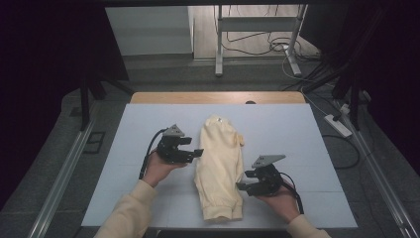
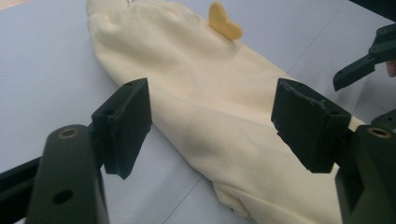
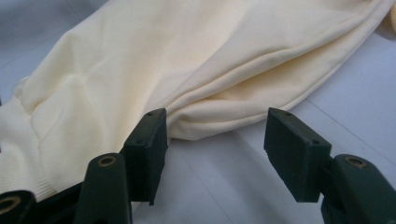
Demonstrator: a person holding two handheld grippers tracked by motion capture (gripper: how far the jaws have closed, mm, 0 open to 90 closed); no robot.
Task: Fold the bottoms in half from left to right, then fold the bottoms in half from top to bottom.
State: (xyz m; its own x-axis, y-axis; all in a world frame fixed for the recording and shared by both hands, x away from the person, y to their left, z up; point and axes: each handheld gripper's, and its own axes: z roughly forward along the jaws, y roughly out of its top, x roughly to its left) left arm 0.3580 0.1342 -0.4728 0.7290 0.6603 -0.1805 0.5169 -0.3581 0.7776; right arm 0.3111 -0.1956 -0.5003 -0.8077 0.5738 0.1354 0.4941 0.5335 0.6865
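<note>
Both claws released, left claw (image 1: 197, 147) and right claw (image 1: 241, 180) flanking folded cream garment (image 1: 218, 166) on white table (image 1: 297, 129).

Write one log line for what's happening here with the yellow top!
work: folding | top: cream, folded long, flat on table | left gripper: open, beside top | right gripper: open, at top's edge, nothing held

Cream-yellow folded garment (image 1: 219, 166), lengthwise on the white table (image 1: 297, 129)

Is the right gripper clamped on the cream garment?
No: in the right gripper view the right gripper has its jaws apart, with the cream garment just beyond and nothing pinched between them.
</note>
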